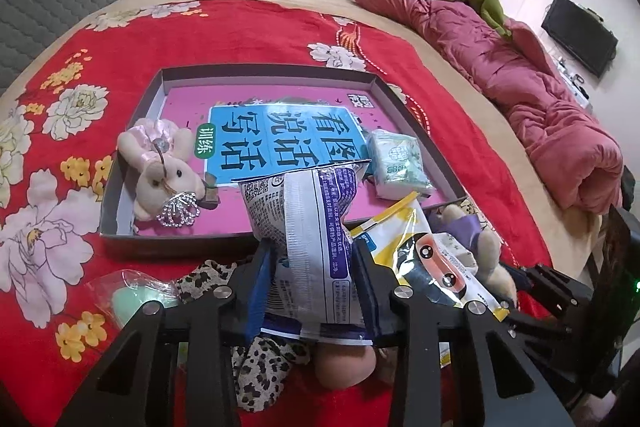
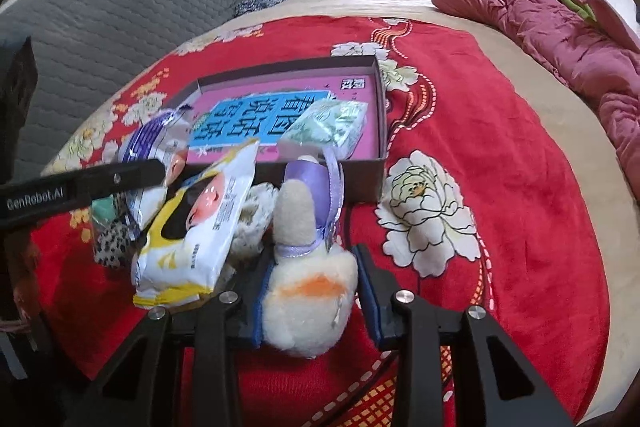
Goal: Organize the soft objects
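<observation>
My left gripper (image 1: 314, 259) is shut on a purple-and-white snack bag (image 1: 308, 227), held up just in front of the shallow box (image 1: 264, 77). It also shows in the right wrist view (image 2: 154, 147). The box holds a pink-dressed plush rabbit (image 1: 162, 167) and a green tissue pack (image 1: 396, 163). My right gripper (image 2: 312, 267) is shut on a cream plush toy in a purple dress (image 2: 308, 267), close to the box's near wall (image 2: 360, 175). A yellow-and-white packet (image 2: 196, 231) lies beside it.
Everything sits on a red flowered blanket (image 2: 500, 187) on a bed. A leopard-print cloth (image 1: 260, 379) and a green sponge in plastic (image 1: 128, 299) lie near the left gripper. A pink quilt (image 1: 520, 75) lies along the right edge; a grey headboard (image 2: 120, 7) stands at the left.
</observation>
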`<state>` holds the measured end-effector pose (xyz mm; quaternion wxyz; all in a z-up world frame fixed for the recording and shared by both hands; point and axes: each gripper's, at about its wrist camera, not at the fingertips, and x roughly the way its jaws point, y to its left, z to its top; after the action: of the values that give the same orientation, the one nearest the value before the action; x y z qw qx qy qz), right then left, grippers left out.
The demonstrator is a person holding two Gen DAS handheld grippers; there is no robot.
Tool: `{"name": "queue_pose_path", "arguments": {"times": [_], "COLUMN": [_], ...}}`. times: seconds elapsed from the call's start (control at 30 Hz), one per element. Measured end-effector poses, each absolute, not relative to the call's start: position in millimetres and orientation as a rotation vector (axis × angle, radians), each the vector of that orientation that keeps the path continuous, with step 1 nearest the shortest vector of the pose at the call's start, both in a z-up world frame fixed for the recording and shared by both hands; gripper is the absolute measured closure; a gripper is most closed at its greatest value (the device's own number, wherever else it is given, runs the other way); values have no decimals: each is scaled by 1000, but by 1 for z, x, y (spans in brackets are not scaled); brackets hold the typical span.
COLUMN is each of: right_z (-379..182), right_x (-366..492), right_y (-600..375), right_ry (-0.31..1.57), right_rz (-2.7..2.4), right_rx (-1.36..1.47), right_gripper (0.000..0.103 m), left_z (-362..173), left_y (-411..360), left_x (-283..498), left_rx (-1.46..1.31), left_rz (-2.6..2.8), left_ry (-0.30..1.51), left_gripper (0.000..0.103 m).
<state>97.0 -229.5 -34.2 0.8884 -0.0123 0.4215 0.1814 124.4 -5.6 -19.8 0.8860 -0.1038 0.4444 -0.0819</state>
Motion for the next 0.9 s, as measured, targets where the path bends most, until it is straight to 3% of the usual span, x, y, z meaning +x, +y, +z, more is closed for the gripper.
{"name": "queue_pose_path", "arguments": {"times": [0.9], "right_z": [-3], "right_x": [100], "right_y": [-246], "right_ry": [755], "right_rz": [363], "right_rx": [23], "right_gripper": [66], "left_z": [21], "left_y": [40], "left_x": [111], "left_rx": [-303], "left_rz": [-131], "left_ry": [795], "left_gripper": [66]}}
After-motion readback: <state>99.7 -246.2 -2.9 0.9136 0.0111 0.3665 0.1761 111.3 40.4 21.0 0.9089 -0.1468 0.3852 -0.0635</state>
